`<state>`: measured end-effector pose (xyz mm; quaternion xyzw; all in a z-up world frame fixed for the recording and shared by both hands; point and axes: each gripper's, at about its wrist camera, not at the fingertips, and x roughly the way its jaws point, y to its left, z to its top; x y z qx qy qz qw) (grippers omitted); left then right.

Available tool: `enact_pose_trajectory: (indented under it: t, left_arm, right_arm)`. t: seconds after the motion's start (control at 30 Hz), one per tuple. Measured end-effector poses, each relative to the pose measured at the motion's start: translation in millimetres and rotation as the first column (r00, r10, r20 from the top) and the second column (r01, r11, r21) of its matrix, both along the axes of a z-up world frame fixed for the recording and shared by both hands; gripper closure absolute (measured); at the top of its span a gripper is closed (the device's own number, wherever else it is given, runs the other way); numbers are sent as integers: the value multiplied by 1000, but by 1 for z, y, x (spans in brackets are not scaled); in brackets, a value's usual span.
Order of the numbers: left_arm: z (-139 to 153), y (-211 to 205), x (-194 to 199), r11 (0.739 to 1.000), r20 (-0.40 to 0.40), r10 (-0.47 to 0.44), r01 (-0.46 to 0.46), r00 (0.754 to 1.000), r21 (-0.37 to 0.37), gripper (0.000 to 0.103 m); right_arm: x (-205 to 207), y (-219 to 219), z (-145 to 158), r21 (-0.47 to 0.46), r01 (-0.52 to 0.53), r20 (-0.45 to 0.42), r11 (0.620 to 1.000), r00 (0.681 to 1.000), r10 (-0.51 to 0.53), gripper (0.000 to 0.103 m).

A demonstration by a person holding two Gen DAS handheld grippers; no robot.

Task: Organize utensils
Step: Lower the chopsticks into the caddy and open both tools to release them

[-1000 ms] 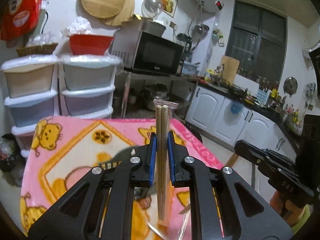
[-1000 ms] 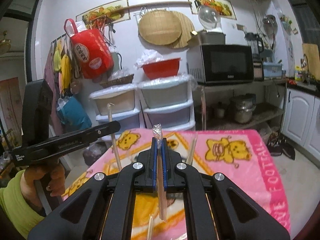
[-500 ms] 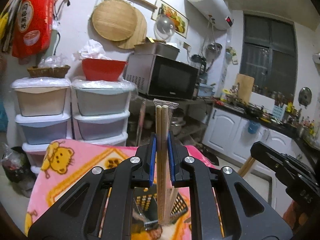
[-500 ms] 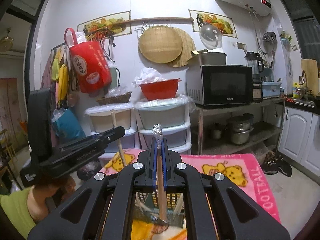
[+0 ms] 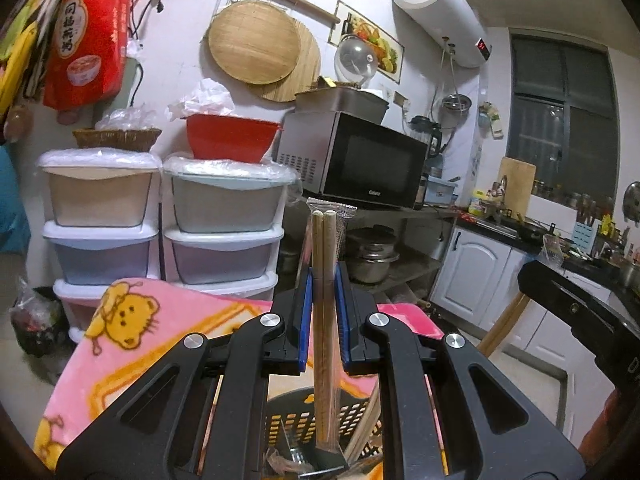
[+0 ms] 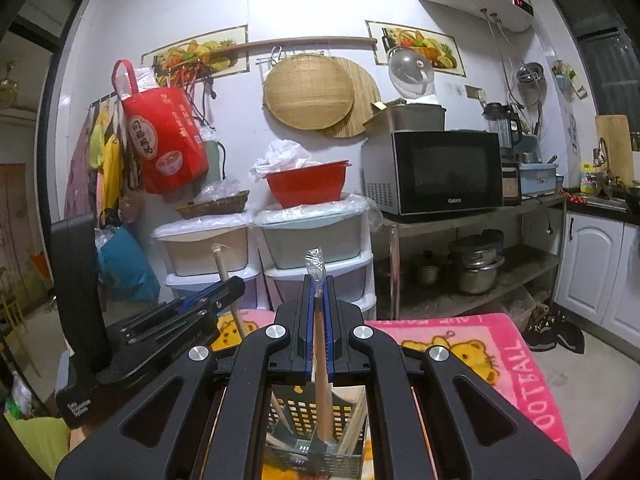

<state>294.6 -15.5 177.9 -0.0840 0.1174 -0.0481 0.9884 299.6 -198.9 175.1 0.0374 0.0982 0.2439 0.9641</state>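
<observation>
Wrapped chopsticks stand upright above the black holder.

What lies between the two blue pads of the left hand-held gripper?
A pair of wooden chopsticks in a clear wrapper, held upright between the pads of the left hand-held gripper, in the left wrist view.

Wood chopsticks in glossy film; fuzzy blanket.

I'm looking through two wrist cameras, each sitting just behind its own fingers and facing forward, tilted slightly down over the pink blanket on the bench. The left view is angling toward the bench's far right corner and the kitchen cabinets. The right view is facing the far edge squarely. Both are sharing the microwave, the stacked drawers and the black basket close below.
</observation>
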Motion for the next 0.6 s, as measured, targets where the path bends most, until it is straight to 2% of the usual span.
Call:
enact_pose_trajectory:
  t: [0.37, 0.6]
  left_arm:
    - [-27, -3, 10, 1000, -4, 1, -1, 1000, 16, 95]
    - [-40, -1, 21, 1000, -49, -31, 31, 998, 5, 95]
  right_arm:
    - [21, 12, -33, 2, 19, -38, 1000, 999, -19, 98]
    - [28, 14, -55, 33, 33, -52, 999, 998, -31, 98]
